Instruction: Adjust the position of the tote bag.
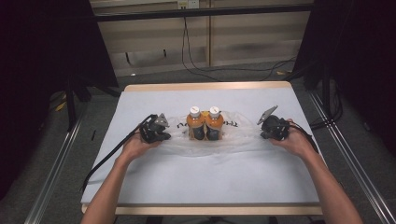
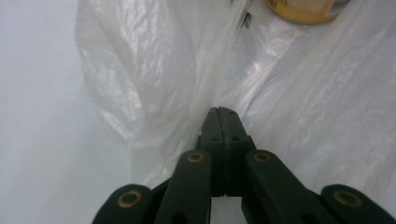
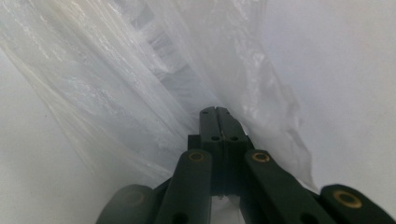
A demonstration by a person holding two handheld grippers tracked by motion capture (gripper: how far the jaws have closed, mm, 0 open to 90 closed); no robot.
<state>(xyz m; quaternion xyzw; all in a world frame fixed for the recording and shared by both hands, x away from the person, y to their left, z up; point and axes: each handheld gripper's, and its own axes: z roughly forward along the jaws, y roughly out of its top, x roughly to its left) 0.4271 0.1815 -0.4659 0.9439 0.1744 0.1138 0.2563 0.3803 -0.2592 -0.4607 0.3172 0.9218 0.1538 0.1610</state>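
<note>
A white sheet [image 1: 205,172] covers the tabletop [image 1: 205,86], whose bare wooden strip shows along the far edge and again at the near edge. Beyond the far edge, black cables [image 1: 224,70] trail across the grey floor [image 1: 154,77] below a pale panelled wall [image 1: 252,42], while metal rails [image 1: 53,168] run alongside the left and right edges.

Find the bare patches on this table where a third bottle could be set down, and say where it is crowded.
Free: the near strip of the table between the forearms, and the far strip behind the two bottles. Crowded: the middle band, where the clear plastic bag spreads from the left claw to the right claw, each shut on the film.
</note>
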